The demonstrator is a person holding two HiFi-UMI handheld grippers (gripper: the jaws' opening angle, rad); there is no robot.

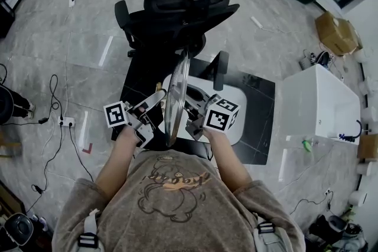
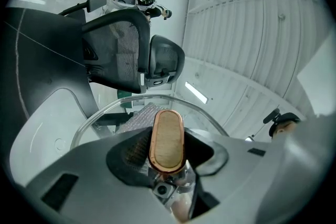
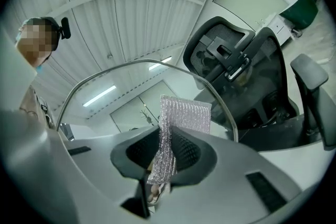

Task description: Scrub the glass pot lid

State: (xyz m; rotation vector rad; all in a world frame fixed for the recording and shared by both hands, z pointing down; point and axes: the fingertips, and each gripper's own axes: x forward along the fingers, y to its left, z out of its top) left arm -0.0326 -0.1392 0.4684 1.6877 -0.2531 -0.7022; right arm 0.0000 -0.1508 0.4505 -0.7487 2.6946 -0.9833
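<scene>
While left tongs (image 2: 169,161) are clamping oblong wooden knob (image 2: 167,136) of round glass pot lid (image 1: 176,97), upright between my hands, I'm pinching silvery mesh scouring pad (image 3: 186,113) in right tongs (image 3: 164,157); aiming for flat, even pressure on glass.

The lid (image 2: 113,112) sits half hidden behind fingers (image 2: 128,153).

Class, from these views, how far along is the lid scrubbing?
Done: the lid is up on edge, its handle clamped in the left gripper. In hand: the right gripper holds a scrub pad at the glass; contact unclear. Left: the scrubbing itself, as no suds or cleaned patch shows.
</scene>
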